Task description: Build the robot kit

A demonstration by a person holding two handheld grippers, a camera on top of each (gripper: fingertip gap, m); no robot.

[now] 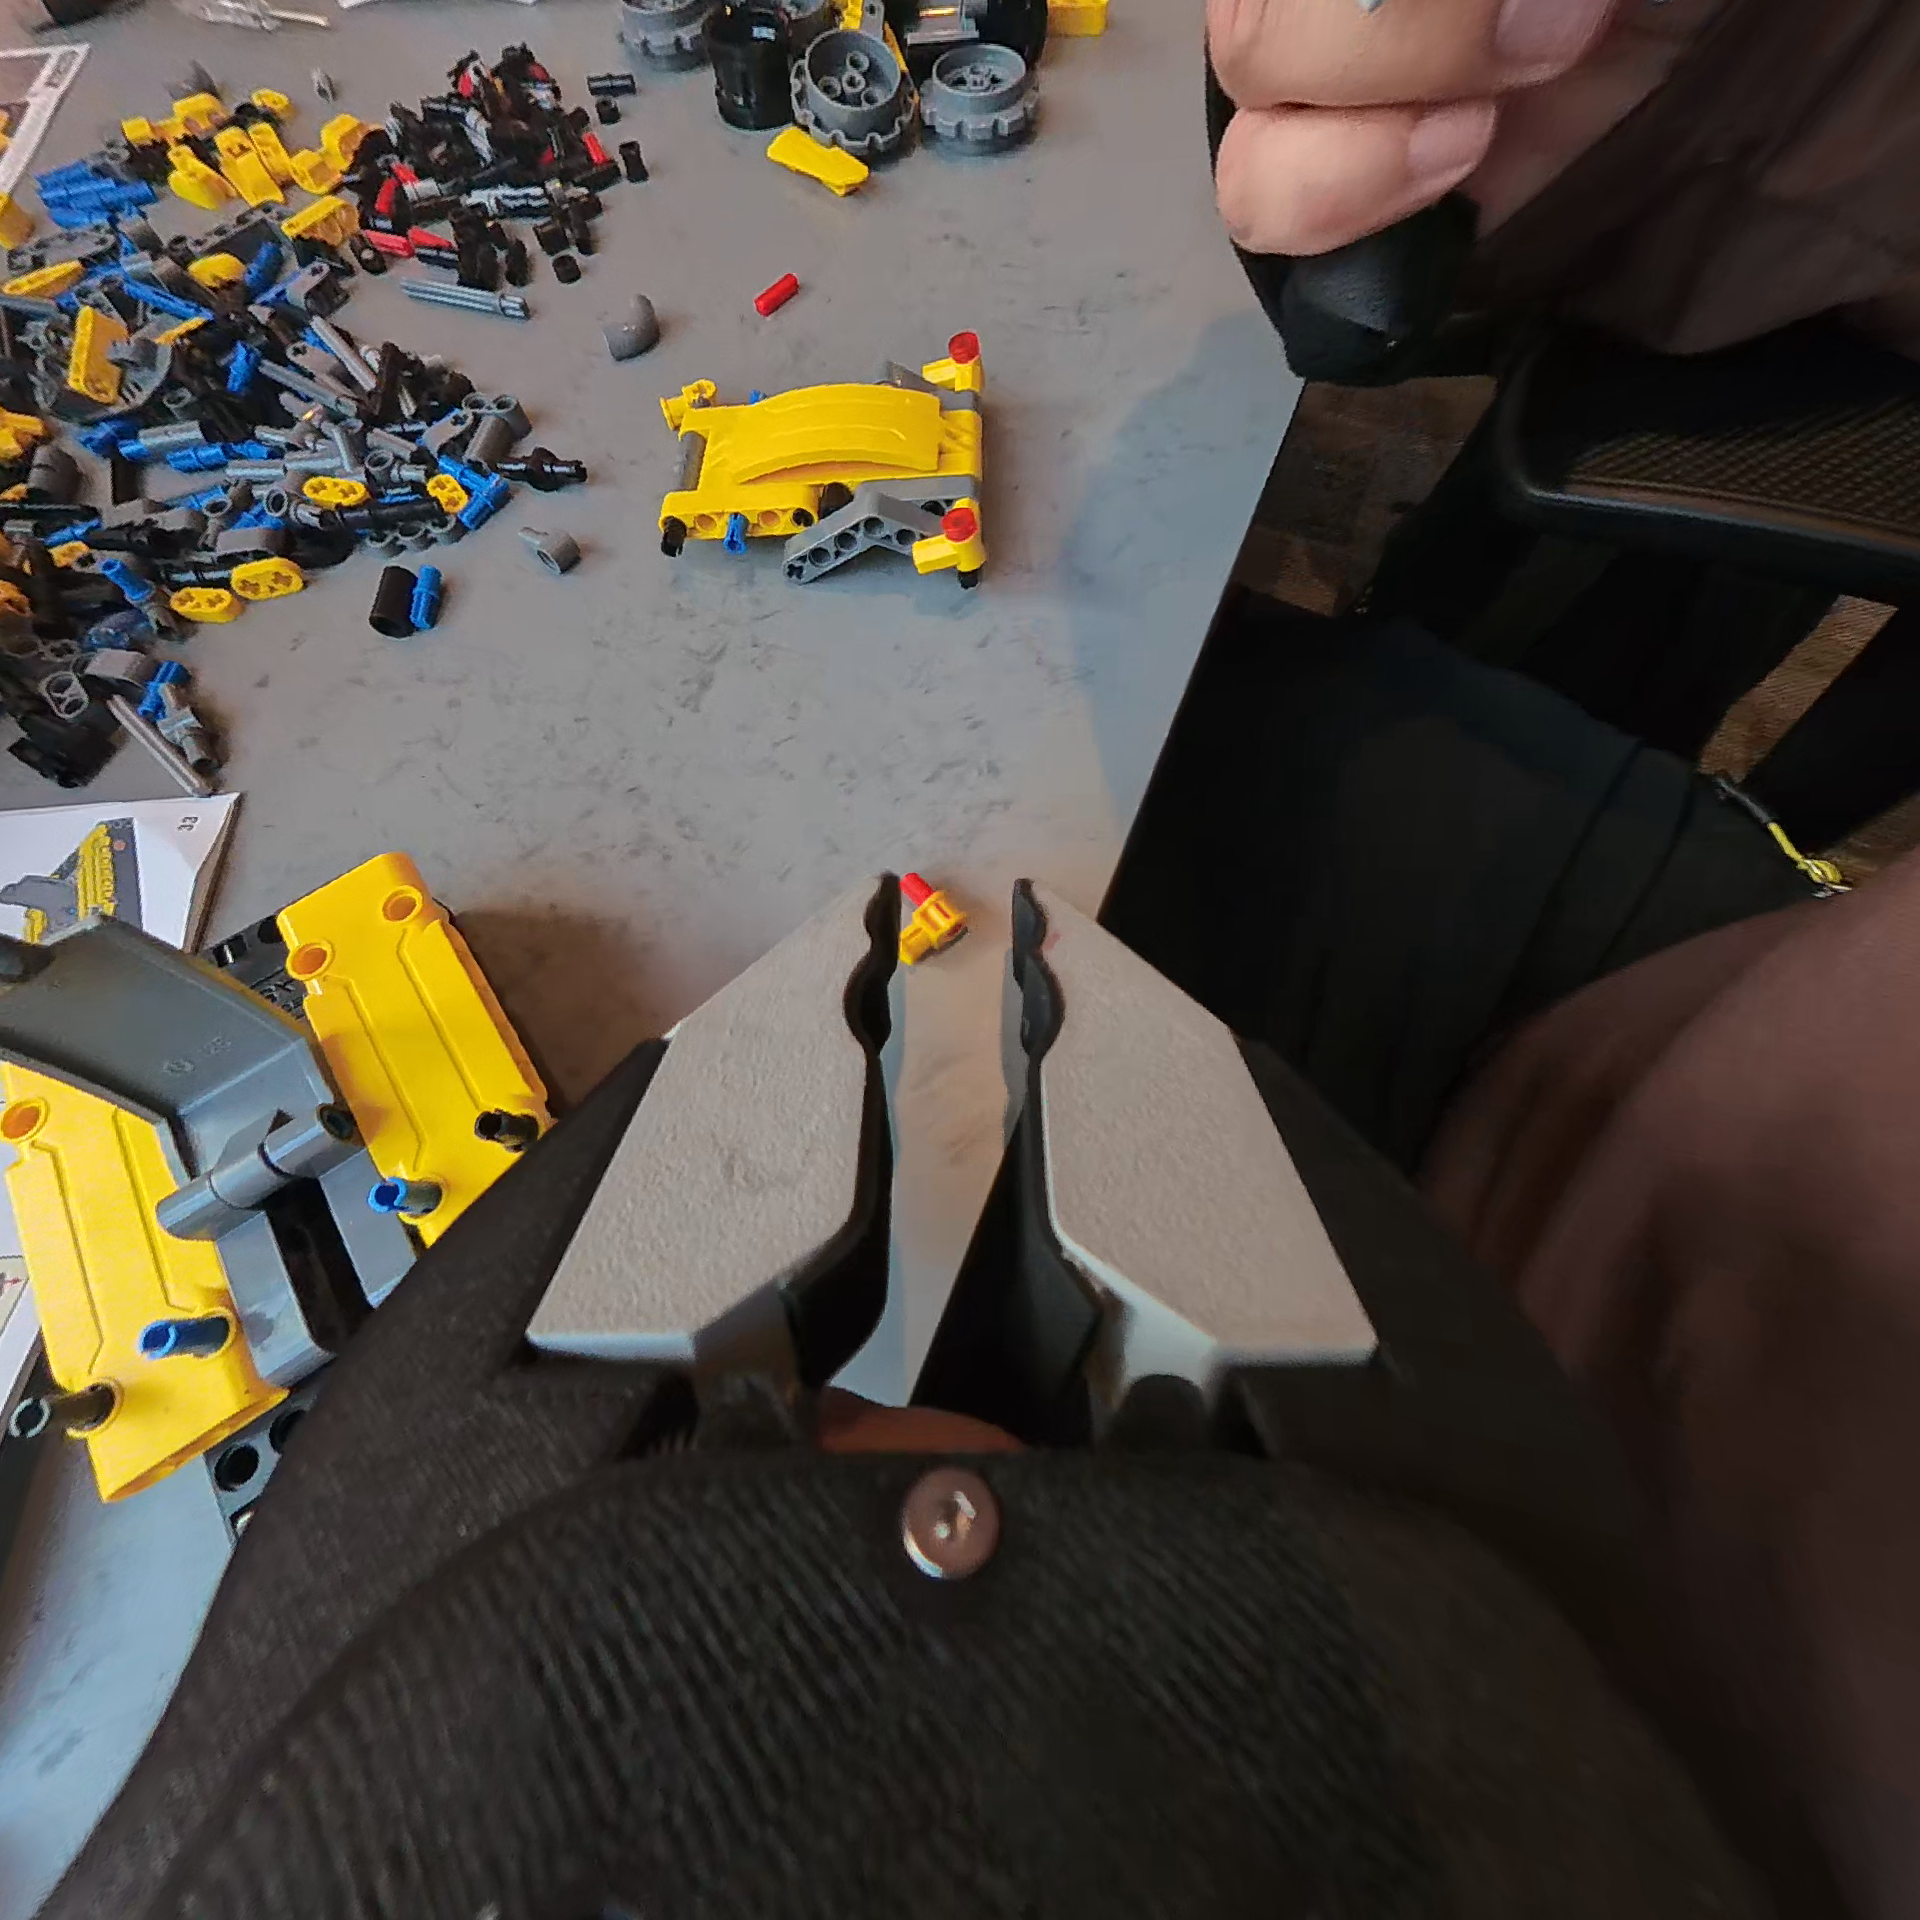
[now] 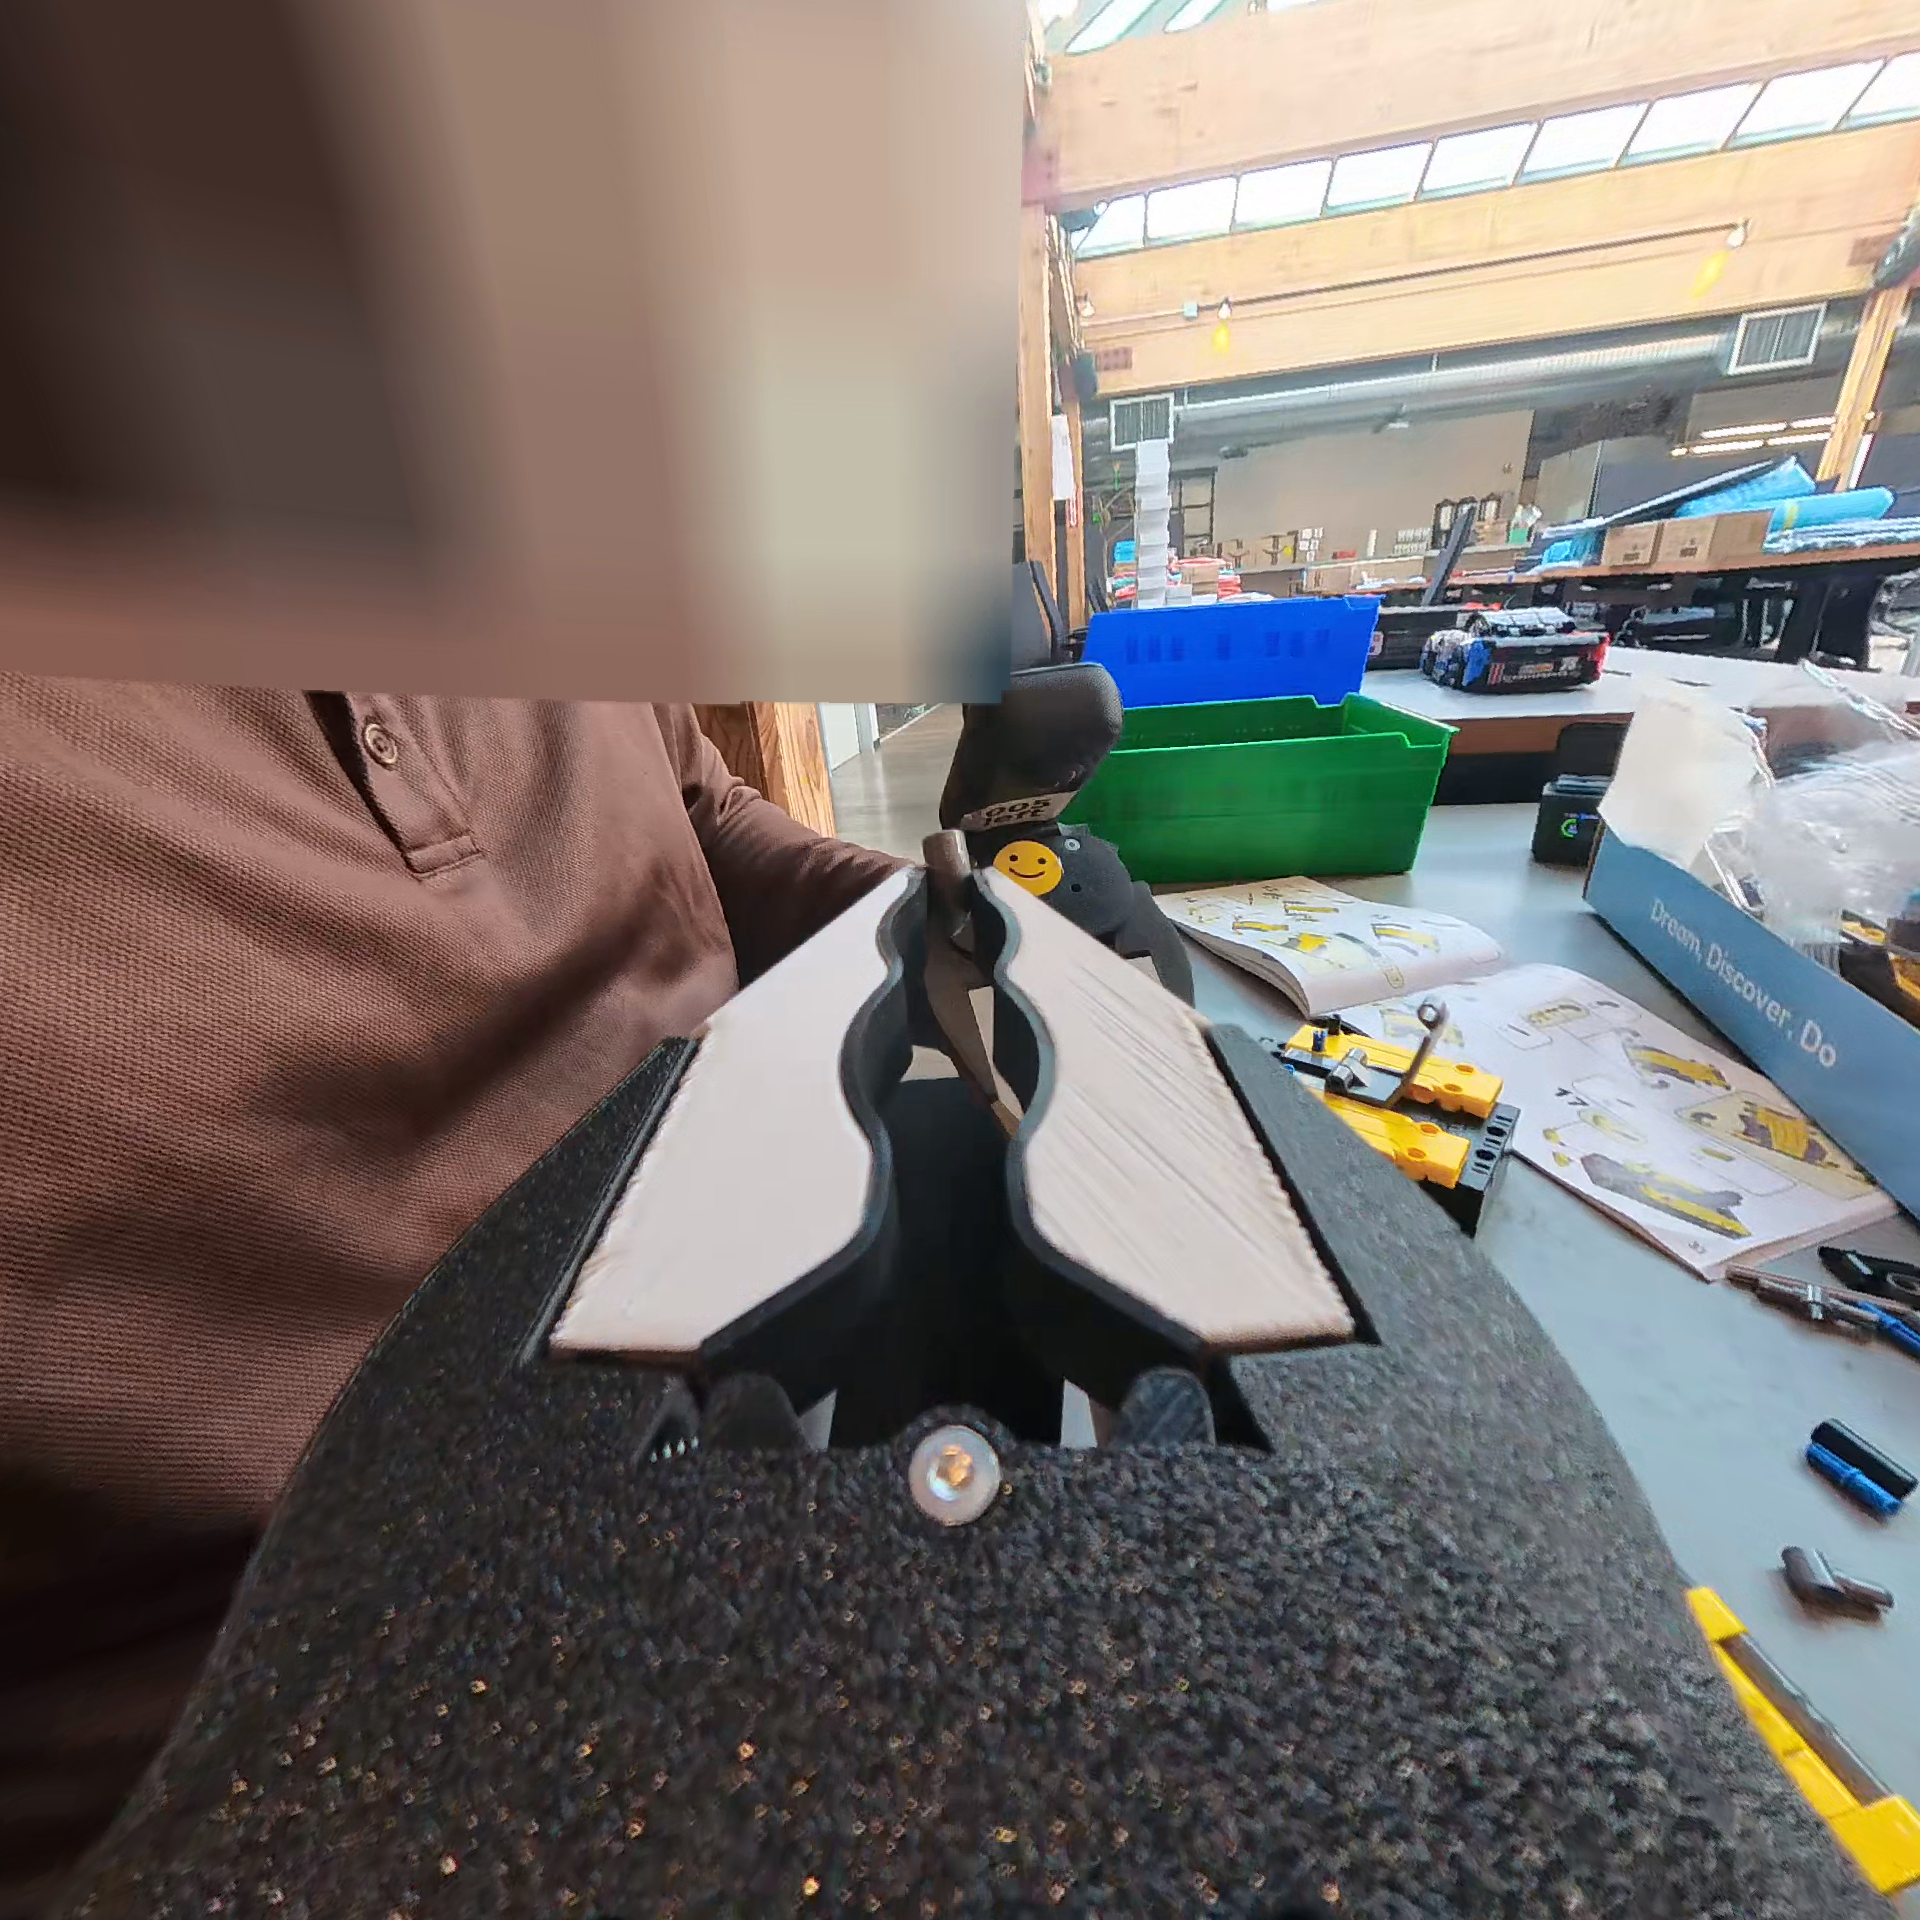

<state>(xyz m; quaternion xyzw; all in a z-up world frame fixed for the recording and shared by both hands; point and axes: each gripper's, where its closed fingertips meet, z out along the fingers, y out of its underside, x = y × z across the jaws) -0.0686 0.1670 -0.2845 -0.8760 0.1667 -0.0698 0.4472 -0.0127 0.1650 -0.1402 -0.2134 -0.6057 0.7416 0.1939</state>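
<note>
My left gripper (image 1: pixel 954 902) is open, low over the grey table (image 1: pixel 727 727) near its right edge. A small yellow piece with a red pin (image 1: pixel 932 920) lies on the table between its fingertips, close to the left one. A big yellow and grey brick assembly (image 1: pixel 208 1143) lies just left of that gripper. My right gripper (image 2: pixel 948 883) is raised off the table, narrowly open and empty. It points at a person in a brown shirt (image 2: pixel 312 1039). Behind its tips is the left gripper's black body (image 2: pixel 1091 894), which bears a yellow sticker.
A smaller yellow sub-assembly (image 1: pixel 821 468) lies mid-table. A pile of loose pieces (image 1: pixel 208 364) and grey wheels (image 1: pixel 862 83) lie at the far left and back. A hand on a black handle (image 1: pixel 1351 156) is at top right. Open booklets (image 2: pixel 1662 1122), a green bin (image 2: pixel 1247 790) and a blue box (image 2: pixel 1745 997) stand to the right. The gap from one gripper's tips to the other's is roughly 15 centimeters.
</note>
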